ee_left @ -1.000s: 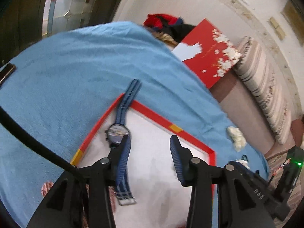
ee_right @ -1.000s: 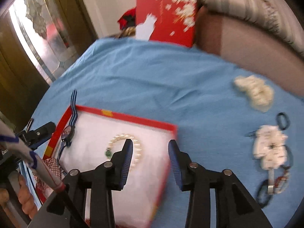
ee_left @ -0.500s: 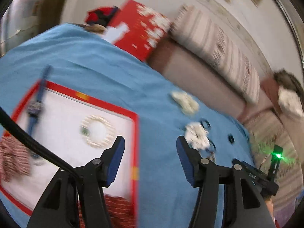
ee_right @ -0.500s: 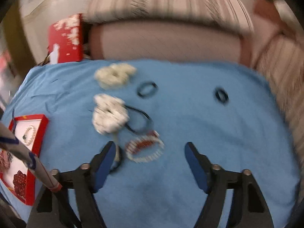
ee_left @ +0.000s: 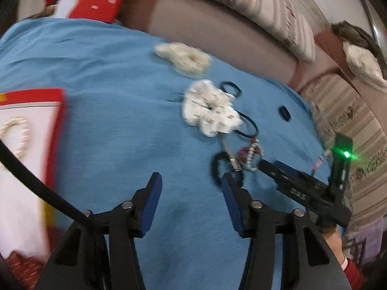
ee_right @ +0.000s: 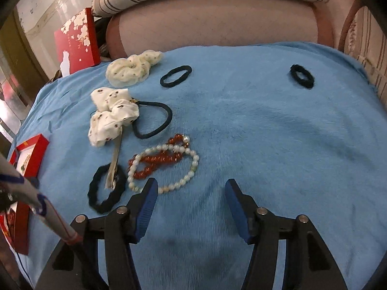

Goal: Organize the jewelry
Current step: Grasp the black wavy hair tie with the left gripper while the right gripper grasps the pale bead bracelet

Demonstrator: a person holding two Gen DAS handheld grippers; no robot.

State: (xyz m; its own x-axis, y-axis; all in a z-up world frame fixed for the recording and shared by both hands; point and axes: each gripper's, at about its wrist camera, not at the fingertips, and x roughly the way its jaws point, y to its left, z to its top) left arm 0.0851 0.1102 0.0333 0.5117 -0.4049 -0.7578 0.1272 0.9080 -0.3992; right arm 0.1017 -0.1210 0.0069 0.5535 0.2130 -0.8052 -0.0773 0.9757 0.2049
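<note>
A pale bead bracelet (ee_right: 186, 176) and a red bead bracelet (ee_right: 158, 160) lie tangled on the blue cloth, just ahead of my open, empty right gripper (ee_right: 191, 189). They also show in the left wrist view (ee_left: 250, 154). The red-rimmed white tray (ee_left: 56, 130) at the left holds a pearl bracelet (ee_left: 17, 135). My left gripper (ee_left: 191, 184) is open and empty over bare cloth between the tray and the loose pieces.
White scrunchies (ee_right: 113, 116) (ee_right: 131, 68), a metal clip (ee_right: 113, 164) and several black hair ties (ee_right: 106, 191) (ee_right: 176, 76) (ee_right: 302, 76) lie on the cloth. A sofa (ee_right: 217, 21) and a red box (ee_right: 77, 38) stand behind.
Both grippers have swung right, away from the tray and watch, toward the loose bracelets and hair ties. Both stay open and empty.
</note>
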